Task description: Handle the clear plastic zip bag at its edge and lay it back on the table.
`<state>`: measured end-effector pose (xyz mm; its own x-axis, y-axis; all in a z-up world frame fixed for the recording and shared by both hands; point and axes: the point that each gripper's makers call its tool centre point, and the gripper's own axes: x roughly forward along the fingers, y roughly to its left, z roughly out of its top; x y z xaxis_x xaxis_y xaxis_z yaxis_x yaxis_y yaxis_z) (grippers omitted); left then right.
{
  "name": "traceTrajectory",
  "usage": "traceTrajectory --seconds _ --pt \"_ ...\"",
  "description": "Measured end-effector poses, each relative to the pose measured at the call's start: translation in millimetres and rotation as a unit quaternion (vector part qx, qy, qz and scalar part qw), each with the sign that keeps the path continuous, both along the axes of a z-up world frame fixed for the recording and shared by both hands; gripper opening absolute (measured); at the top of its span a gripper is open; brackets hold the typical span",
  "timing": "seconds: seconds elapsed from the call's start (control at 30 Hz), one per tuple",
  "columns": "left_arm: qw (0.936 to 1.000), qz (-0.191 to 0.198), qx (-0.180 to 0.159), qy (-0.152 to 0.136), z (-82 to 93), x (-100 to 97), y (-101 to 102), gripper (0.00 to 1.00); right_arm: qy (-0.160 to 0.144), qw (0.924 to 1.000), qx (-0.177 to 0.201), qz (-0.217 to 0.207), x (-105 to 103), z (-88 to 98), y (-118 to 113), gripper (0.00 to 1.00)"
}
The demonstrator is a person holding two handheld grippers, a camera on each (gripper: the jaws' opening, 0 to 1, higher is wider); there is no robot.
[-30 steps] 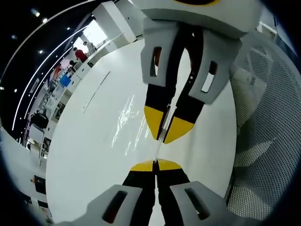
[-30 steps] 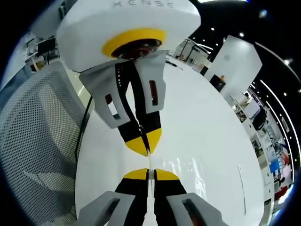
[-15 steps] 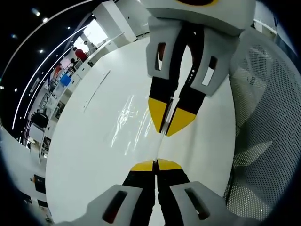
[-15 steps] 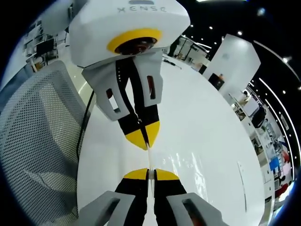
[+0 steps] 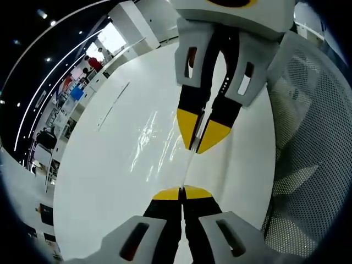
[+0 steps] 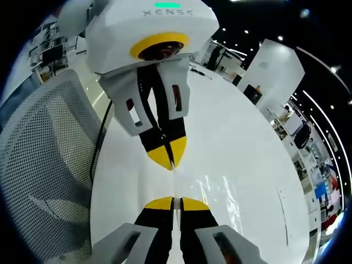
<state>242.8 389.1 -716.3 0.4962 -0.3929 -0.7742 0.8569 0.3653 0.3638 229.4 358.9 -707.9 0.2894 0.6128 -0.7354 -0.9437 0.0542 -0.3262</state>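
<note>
In the left gripper view the left gripper rises from the bottom with its yellow-tipped jaws pressed together on the edge of the bag, a clear film that shows mostly as glinting creases over the white table. Facing it from above, the right gripper has its own jaws pinched on the same edge, so a thin taut strip of plastic runs between the two sets of tips. The rest of the bag spreads to the left of that strip, low over the tabletop; whether it touches the surface cannot be told. A mesh chair stands at the right, just beside the table's edge. In the right gripper view the right gripper likewise clamps the bag's edge at the bottom, and the left gripper faces it from above, closed on the film, with a short pale strip joining them. Here the bag glints to the right of the grippers above the table, and the chair is at the left. A dark cable hangs between chair and table.
</note>
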Motion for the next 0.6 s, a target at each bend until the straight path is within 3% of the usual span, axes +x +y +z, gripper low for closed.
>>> traceTrajectory --seconds 0.6 --pt "0.9999 0.012 0.001 0.000 3.1 2.6 5.8 0.00 -0.006 0.9999 -0.008 -0.006 5.5 0.0 -9.5 0.00"
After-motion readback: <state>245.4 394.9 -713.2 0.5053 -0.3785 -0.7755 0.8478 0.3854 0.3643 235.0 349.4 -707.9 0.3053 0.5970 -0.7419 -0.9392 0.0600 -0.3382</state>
